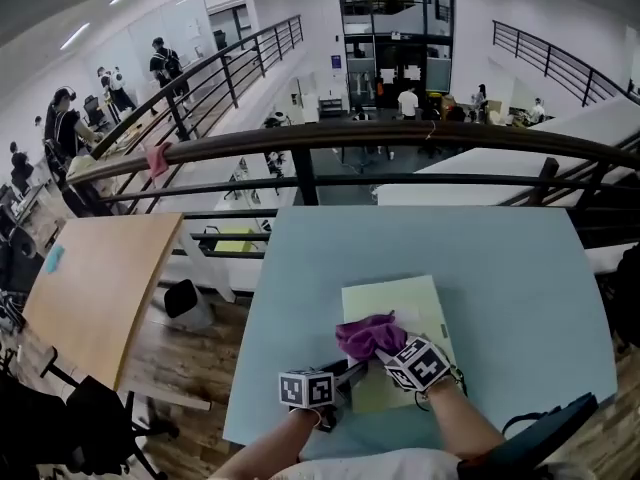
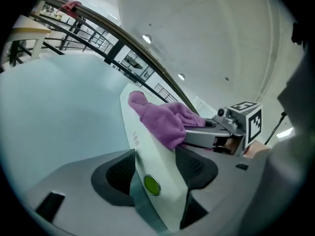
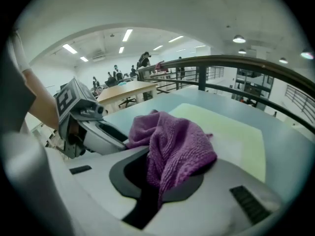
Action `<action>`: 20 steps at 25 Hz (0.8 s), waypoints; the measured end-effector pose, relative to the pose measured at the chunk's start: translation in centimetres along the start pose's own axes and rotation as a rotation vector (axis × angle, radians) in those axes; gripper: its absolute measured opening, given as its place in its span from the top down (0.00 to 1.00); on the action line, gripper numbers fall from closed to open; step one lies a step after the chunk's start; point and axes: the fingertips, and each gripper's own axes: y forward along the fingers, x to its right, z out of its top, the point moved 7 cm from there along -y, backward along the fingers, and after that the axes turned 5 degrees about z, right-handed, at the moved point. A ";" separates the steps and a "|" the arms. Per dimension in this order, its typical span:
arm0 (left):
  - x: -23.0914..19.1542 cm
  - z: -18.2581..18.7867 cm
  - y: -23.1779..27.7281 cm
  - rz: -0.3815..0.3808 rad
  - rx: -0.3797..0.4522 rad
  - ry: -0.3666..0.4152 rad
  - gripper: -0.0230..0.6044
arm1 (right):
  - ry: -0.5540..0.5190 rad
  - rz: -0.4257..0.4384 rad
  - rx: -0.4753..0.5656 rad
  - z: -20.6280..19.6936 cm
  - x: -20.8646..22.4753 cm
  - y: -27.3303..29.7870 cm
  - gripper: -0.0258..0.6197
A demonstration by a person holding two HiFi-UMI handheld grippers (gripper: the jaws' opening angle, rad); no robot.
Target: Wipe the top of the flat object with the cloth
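A pale yellow-green flat object [image 1: 400, 303] lies on the light blue table [image 1: 500, 268], close to its near edge. A crumpled purple cloth [image 1: 368, 334] rests on the object's near part. My right gripper [image 1: 387, 347] is shut on the cloth [image 3: 177, 149], which bunches between its jaws [image 3: 157, 181] over the flat object [image 3: 231, 132]. My left gripper [image 1: 350, 373] comes in from the left at the object's near-left edge. In the left gripper view the flat object [image 2: 133, 117] fills the gap between the jaws [image 2: 157, 170], both pads against it, the cloth [image 2: 165, 119] just beyond.
A dark curved railing [image 1: 350, 138] runs just past the table's far edge, with a lower floor and people beyond it. A wooden table [image 1: 100, 278] stands to the left across a gap. A dark chair back [image 1: 550, 428] is at the near right.
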 end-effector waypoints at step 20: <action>0.3 -1.1 -1.5 -0.072 -0.043 -0.011 0.58 | 0.519 -0.620 0.229 -8.2 2.6 -13.5 0.91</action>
